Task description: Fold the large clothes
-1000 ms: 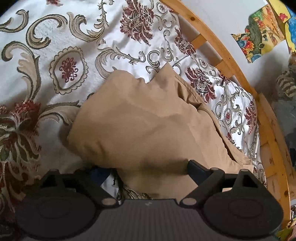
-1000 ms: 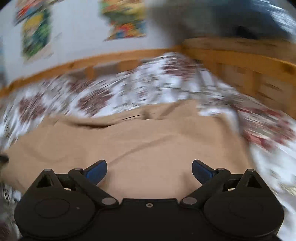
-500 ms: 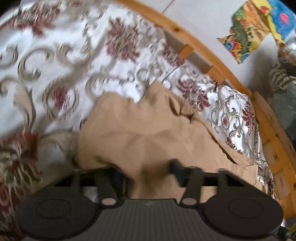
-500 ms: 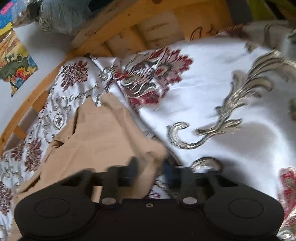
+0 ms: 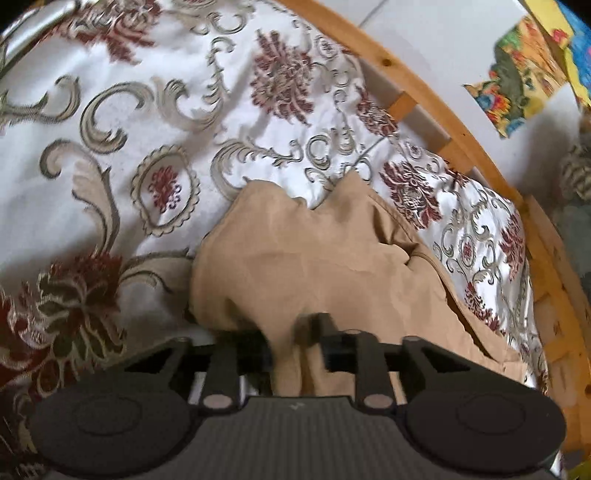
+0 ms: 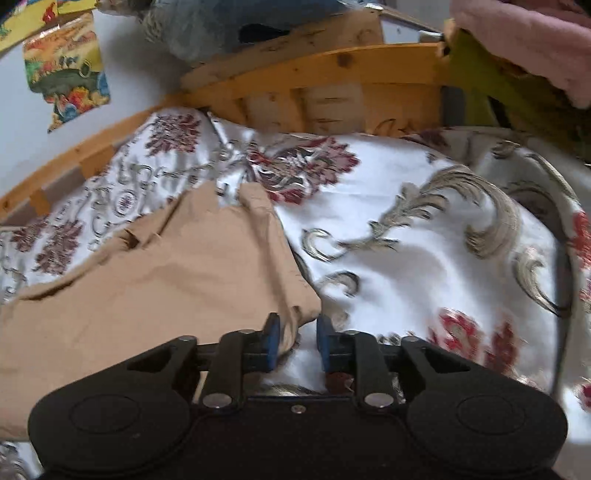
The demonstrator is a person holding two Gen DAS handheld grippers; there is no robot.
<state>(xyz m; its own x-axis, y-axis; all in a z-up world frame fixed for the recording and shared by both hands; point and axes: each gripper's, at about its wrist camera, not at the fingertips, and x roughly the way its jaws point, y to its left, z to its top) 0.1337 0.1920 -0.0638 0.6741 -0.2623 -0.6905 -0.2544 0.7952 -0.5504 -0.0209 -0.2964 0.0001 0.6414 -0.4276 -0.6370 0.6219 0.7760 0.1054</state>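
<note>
A tan garment (image 5: 314, 266) lies bunched on a white bedspread with red flowers and grey scrolls (image 5: 129, 110). My left gripper (image 5: 291, 350) sits at its near edge; a thick fold of the cloth fills the gap between the fingers, and the jaws are opening. In the right wrist view the same garment (image 6: 166, 288) spreads to the left. My right gripper (image 6: 297, 343) stands at its near right corner. That corner lies against the left blue pad (image 6: 271, 343), while white bedspread (image 6: 424, 266) shows before the right pad. These jaws are opening too.
A wooden bed rail (image 5: 424, 96) curves round the far side, and a wooden end board (image 6: 332, 70) stands behind the bedspread. Colourful posters (image 6: 66, 70) hang on the pale wall. A pink cloth (image 6: 524, 37) and a grey-blue bundle (image 6: 221, 26) rest beyond the board.
Both grippers went from wide open to narrow around the garment's near edge. The right one swung round to the garment's right corner, and its jaws have since parted a little.
</note>
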